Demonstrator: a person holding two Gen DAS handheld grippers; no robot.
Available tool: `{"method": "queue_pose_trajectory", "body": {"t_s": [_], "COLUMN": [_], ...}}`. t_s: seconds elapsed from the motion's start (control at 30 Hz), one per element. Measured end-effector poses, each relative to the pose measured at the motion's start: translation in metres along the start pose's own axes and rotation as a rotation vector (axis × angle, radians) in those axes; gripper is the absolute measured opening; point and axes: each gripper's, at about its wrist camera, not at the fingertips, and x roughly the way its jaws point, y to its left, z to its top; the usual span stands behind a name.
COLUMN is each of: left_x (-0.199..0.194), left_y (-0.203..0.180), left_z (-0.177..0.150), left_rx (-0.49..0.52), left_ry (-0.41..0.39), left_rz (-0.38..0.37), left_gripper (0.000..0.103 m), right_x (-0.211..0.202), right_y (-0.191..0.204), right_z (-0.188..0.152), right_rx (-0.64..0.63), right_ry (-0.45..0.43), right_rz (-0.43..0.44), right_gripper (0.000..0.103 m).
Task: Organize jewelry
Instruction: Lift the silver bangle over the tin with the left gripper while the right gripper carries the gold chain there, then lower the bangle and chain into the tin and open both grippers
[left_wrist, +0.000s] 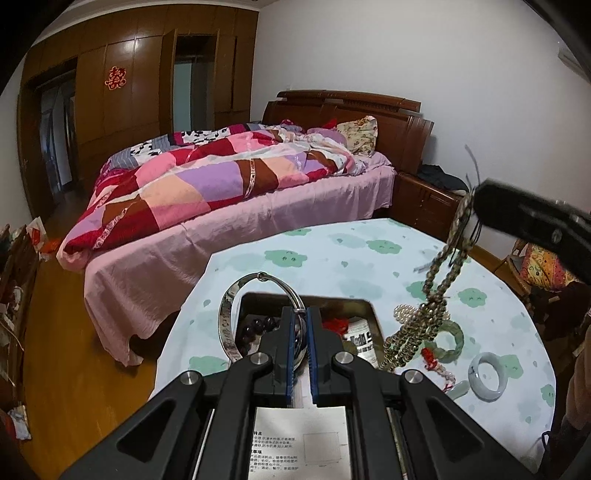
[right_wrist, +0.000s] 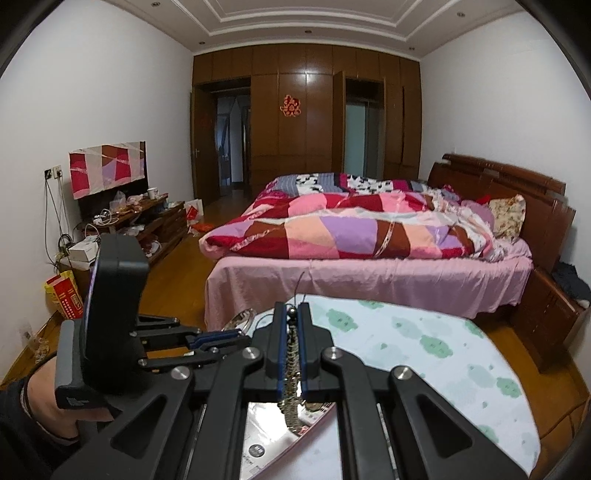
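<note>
With my left gripper (left_wrist: 300, 326) clamped on the silver bangle (left_wrist: 236, 314) and my right gripper (right_wrist: 291, 332) on the bead chain (left_wrist: 424, 314), I lower each slowly into the near tin box (left_wrist: 364, 306), keeping them untangled.

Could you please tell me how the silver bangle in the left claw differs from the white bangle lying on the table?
The silver bangle is thin shiny metal; the white bangle is thick, pale stone. The silver one is held upright over the box by the left claw; the white one lies flat on the tablecloth, untouched. Both are closed rings.
</note>
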Motion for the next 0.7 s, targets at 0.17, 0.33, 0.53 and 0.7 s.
{"method": "queue_pose_trajectory", "body": {"t_s": [0.17,0.33,0.53,0.7], "left_x": [0.008,0.015,0.021,0.027], "left_y": [0.003,0.007,0.004,0.003], "left_z": [-0.007,-0.011,-0.018,-0.021], "left_rx": [-0.006,-0.008,0.002,0.006], "left_ry": [0.025,0.045,0.067,0.083], "left_rz": [0.005,0.011,0.0,-0.008], "left_gripper": [0.005,0.005,0.005,0.005], "right_x": [0.014,0.025,0.039,0.048], "right_y": [0.002,0.002,0.001,-0.001], "right_z": [-0.012,-0.022,-0.038,-0.049], "right_rx": [0.019,0.026,0.035,0.043], "right_ry": [0.049,0.094,0.155,0.191], "right_rz": [0.016,0.021,0.015,0.005], "right_gripper": [0.008,0.008,0.008,0.008]}}
